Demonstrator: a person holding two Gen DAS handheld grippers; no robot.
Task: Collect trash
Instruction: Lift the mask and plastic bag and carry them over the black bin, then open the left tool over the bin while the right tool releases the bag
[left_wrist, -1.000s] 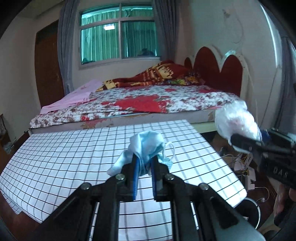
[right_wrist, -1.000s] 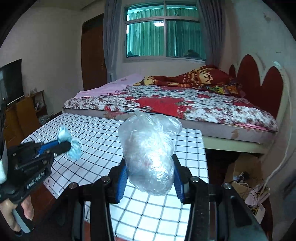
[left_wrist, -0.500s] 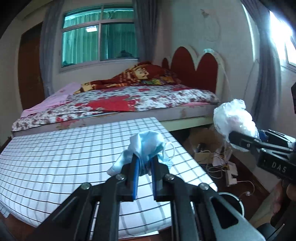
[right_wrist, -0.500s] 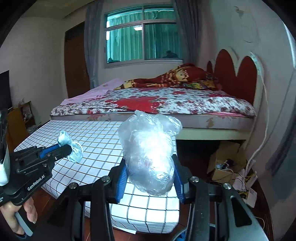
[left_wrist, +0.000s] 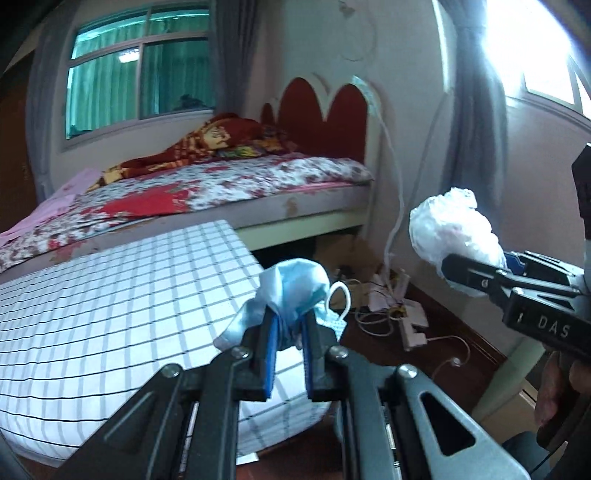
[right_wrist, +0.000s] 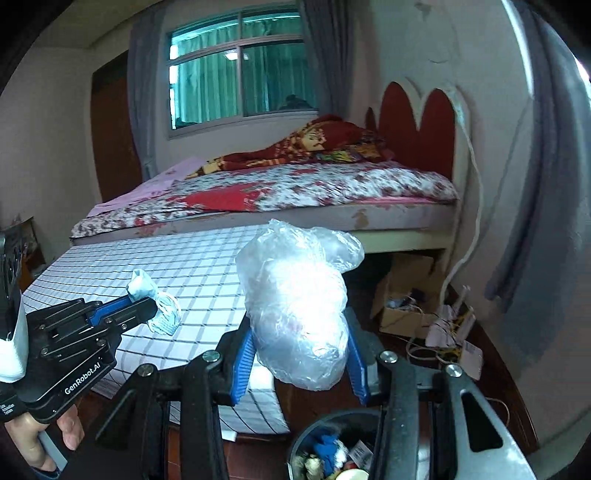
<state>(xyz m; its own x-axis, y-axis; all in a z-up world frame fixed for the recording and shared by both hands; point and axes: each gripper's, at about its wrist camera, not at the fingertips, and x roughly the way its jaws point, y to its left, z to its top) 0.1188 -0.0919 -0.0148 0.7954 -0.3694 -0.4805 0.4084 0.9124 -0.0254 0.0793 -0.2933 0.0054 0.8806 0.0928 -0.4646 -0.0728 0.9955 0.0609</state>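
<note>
My left gripper (left_wrist: 290, 325) is shut on a crumpled light blue face mask (left_wrist: 293, 286), whose white ear loop hangs to the right. The same mask (right_wrist: 153, 301) shows at the left of the right wrist view, held in the left gripper (right_wrist: 142, 302). My right gripper (right_wrist: 299, 345) is shut on a crumpled clear plastic bag (right_wrist: 299, 299). That bag (left_wrist: 456, 232) also appears at the right of the left wrist view, in the right gripper (left_wrist: 458, 269). A round bin (right_wrist: 332, 448) with trash in it sits on the floor just below the right gripper.
A table with a white checked cloth (left_wrist: 110, 295) lies to the left, its corner near both grippers. Behind it is a bed (right_wrist: 295, 192) with a red headboard. Cables and a cardboard box (right_wrist: 402, 295) clutter the floor by the wall. A hand (right_wrist: 40, 439) grips the left handle.
Both grippers have swung right, past the table's corner, still holding the mask and the bag. The cluttered floor and the bin have come into view.
</note>
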